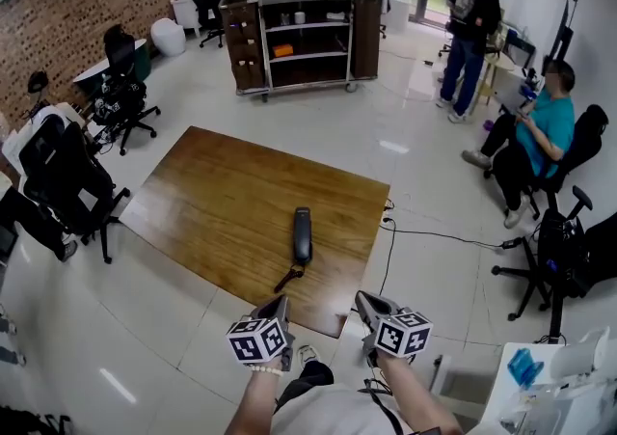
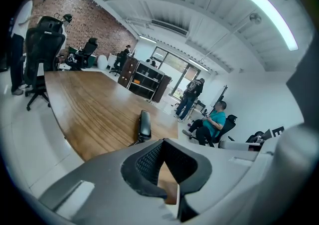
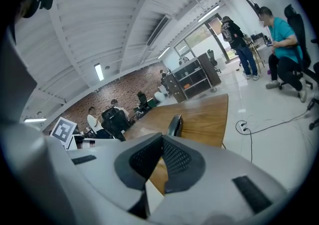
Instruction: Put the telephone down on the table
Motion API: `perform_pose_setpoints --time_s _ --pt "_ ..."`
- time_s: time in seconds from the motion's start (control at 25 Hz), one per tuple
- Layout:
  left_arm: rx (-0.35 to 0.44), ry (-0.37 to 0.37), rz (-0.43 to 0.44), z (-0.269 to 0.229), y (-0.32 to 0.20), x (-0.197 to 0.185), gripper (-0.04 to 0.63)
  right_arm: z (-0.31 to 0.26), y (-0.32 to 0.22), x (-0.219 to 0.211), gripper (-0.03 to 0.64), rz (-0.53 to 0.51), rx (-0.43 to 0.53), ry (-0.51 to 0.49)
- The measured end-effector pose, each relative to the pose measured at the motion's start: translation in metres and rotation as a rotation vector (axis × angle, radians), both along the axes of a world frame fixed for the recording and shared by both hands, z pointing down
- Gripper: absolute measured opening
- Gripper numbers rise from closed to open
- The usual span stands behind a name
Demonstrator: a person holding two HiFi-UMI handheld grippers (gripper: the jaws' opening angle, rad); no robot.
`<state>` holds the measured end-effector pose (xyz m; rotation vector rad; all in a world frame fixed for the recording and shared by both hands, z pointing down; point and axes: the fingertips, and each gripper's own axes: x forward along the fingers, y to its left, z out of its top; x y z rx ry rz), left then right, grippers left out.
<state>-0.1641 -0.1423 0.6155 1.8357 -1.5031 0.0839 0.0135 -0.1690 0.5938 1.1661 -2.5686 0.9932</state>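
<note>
- Left gripper (image 1: 279, 308) and right gripper (image 1: 366, 302): jaws closed, empty, just off the near corner of the table (image 1: 212, 202).
- Cord (image 1: 288, 278): trails toward both grippers; a snag drags the handset.
- Telephone (image 1: 302, 234): lies flat on the table; a tug can slide it off.

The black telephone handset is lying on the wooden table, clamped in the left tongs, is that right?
Not quite. The telephone handset lies on the wooden table, but the left tongs are shut on nothing, short of it with a gap between. The head view shows this.
</note>
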Motion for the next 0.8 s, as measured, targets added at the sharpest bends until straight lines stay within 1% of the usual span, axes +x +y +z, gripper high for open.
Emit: perform_pose_setpoints --time_s 0.36,0.56,0.8 --pt "0.016 -0.041 -0.017 -0.007 0.058 0.041 0.002 -0.001 0.057 0.020 0.000 -0.071 0.023 -0.028" --pt "0.020 -0.047 -0.061 -0.013 0.105 0.055 0.002 0.000 0.097 0.023 0.000 -0.116 0.026 -0.047" --pt "0.017 -0.057 -0.092 -0.017 0.156 0.070 0.002 -0.001 0.143 0.026 0.000 -0.162 0.018 -0.063"
